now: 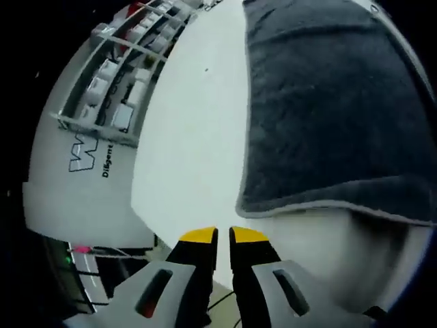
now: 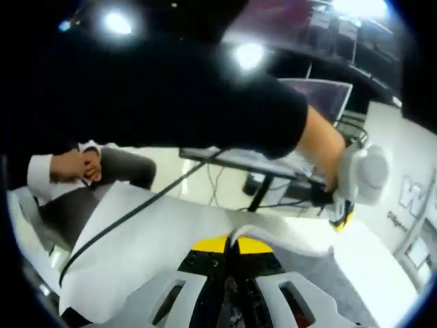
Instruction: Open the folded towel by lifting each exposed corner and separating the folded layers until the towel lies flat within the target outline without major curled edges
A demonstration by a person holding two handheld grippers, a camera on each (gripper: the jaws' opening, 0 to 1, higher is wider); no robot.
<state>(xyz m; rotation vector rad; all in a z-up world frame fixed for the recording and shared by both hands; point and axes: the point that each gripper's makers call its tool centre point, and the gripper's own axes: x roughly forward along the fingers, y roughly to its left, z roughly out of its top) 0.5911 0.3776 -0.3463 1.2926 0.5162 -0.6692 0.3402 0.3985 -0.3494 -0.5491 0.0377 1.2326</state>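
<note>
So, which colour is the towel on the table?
Dark grey towel, with a paler grey edge; the left gripper view shows it best.

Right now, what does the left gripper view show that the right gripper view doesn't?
Left gripper view: the dark grey towel seen large on the white table, plus a shelf rack. Right gripper view: a black-sleeved arm holding the left gripper, a seated person, a monitor. Both: table, some towel, and yellow-tipped fingers close together.
</note>
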